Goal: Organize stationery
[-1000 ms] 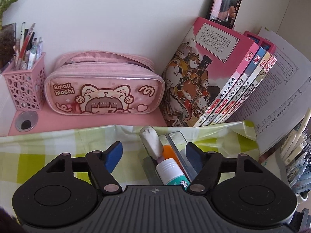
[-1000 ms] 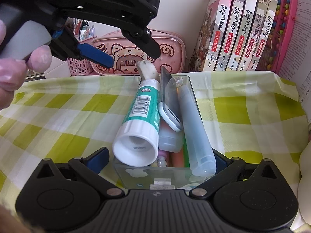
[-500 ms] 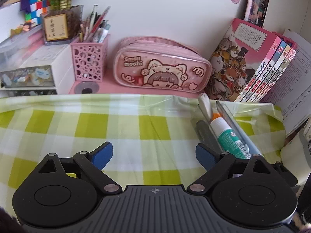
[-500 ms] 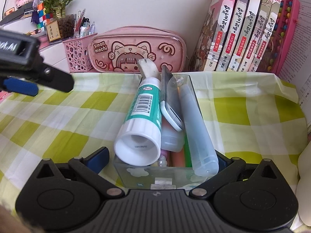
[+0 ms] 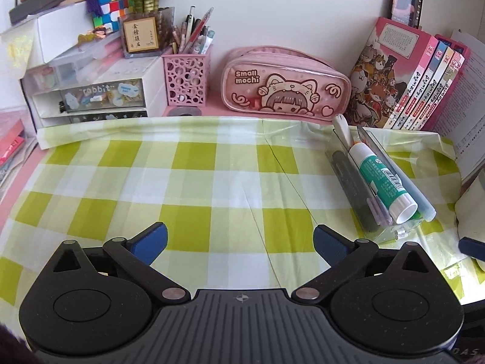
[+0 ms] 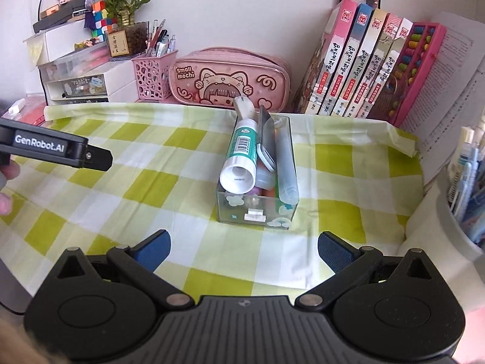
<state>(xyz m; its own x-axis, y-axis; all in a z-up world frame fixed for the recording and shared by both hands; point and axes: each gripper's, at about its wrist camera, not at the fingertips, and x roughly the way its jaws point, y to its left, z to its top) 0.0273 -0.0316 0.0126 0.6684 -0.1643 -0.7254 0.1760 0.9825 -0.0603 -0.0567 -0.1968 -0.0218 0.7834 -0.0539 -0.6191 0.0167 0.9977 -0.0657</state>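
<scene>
Both views ride on hand-held grippers, looking forward and steeply down across a checked cloth (image 5: 194,182) toward the back wall. The left view sits further left, with the clear box (image 5: 391,230) near its right edge. The right view faces that box (image 6: 257,209) almost head-on, nearby. Both share the pink case (image 5: 285,88) and books (image 6: 357,69).

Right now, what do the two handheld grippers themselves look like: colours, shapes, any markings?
Both are matt black plastic. The left gripper and right gripper each show a ribbed dark-grey centre body, two round housings with triangular cut-outs, silver pivot pins, and linkage arms ending in blue-padded fingers. Seen from the right wrist view, the left gripper's side bears white "GenRobot.AI" lettering. No cables or sleeves are visible.
</scene>
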